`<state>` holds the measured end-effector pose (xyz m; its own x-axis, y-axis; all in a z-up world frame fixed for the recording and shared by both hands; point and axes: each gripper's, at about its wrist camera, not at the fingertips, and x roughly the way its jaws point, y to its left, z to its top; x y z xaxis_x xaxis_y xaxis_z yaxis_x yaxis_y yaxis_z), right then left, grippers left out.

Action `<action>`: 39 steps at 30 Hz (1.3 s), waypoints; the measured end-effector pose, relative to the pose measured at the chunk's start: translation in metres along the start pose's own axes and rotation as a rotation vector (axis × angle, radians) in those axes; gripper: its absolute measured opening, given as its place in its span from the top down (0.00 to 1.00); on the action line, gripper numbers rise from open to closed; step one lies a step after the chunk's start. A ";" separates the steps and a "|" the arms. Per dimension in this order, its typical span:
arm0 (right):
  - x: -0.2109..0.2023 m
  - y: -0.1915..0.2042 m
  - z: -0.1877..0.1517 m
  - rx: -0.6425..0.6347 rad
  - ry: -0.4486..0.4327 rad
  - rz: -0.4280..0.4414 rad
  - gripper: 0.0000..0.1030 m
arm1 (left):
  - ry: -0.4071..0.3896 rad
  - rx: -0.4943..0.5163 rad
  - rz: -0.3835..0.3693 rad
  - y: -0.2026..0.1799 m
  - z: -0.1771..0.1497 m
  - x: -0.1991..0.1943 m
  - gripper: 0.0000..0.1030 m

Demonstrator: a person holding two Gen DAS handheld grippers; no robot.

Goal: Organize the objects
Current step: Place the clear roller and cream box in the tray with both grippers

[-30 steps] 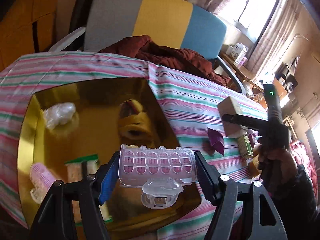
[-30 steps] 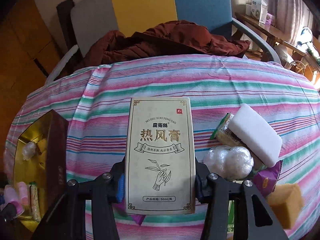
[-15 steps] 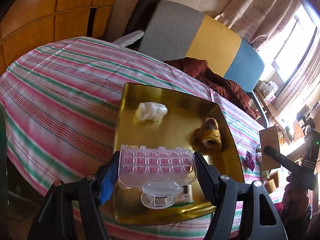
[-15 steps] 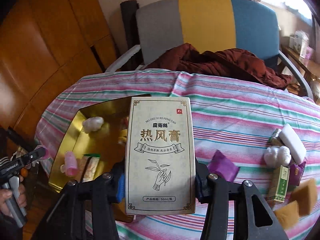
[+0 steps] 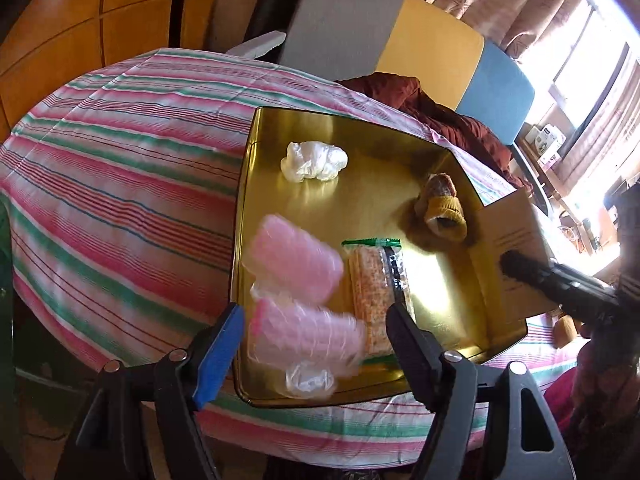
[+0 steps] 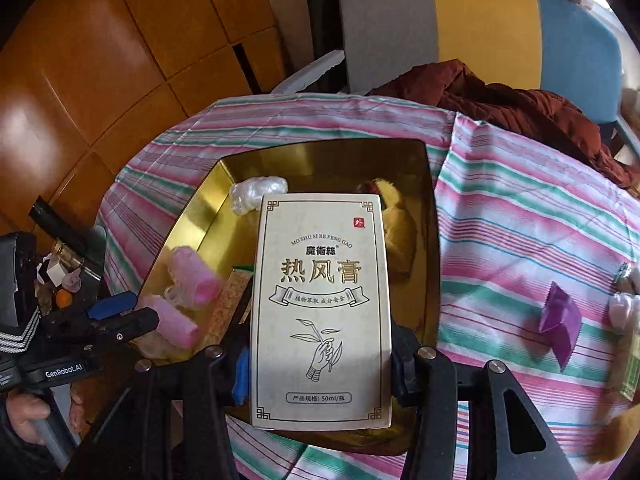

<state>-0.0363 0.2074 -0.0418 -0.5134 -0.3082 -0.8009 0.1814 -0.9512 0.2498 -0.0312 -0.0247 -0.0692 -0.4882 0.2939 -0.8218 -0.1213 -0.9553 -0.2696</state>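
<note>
- Domestic room, a home.
- Table (image 5: 120, 184) under striped cloth.
- Upholstered chair (image 6: 480, 28) with a garment (image 6: 520, 108) on it.
- Curtains (image 5: 520, 8) at a window.
- Wood panelling (image 6: 100, 80).

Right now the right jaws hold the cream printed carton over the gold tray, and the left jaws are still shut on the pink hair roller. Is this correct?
Not quite. The left gripper is open; the left wrist view shows the pink hair roller lying blurred in the gold tray. The right gripper holds the cream printed carton.
</note>
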 end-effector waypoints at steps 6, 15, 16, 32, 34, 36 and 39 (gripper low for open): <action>0.023 0.015 -0.010 0.006 0.057 0.102 0.48 | -0.025 -0.008 0.028 0.002 -0.005 -0.008 0.20; 0.016 0.015 -0.020 0.018 0.040 0.090 0.34 | -0.146 0.061 0.120 -0.018 0.003 -0.028 0.20; 0.014 0.015 -0.021 0.017 0.031 0.081 0.27 | -0.158 0.071 0.131 -0.021 0.003 -0.029 0.20; -0.027 0.011 -0.027 -0.011 -0.112 -0.094 0.05 | -0.261 0.158 0.264 -0.056 -0.002 -0.043 0.20; -0.031 0.008 -0.028 -0.014 -0.122 -0.115 0.05 | -0.265 0.171 0.262 -0.059 -0.003 -0.043 0.20; -0.035 0.003 -0.028 -0.012 -0.130 -0.135 0.04 | -0.268 0.181 0.256 -0.062 -0.004 -0.044 0.20; -0.040 -0.008 -0.030 0.006 -0.138 -0.156 0.03 | -0.263 0.195 0.244 -0.068 -0.003 -0.043 0.20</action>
<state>0.0082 0.2276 -0.0278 -0.6446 -0.1560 -0.7484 0.0861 -0.9875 0.1317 0.0008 0.0275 -0.0169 -0.7240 0.0634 -0.6869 -0.1238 -0.9915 0.0390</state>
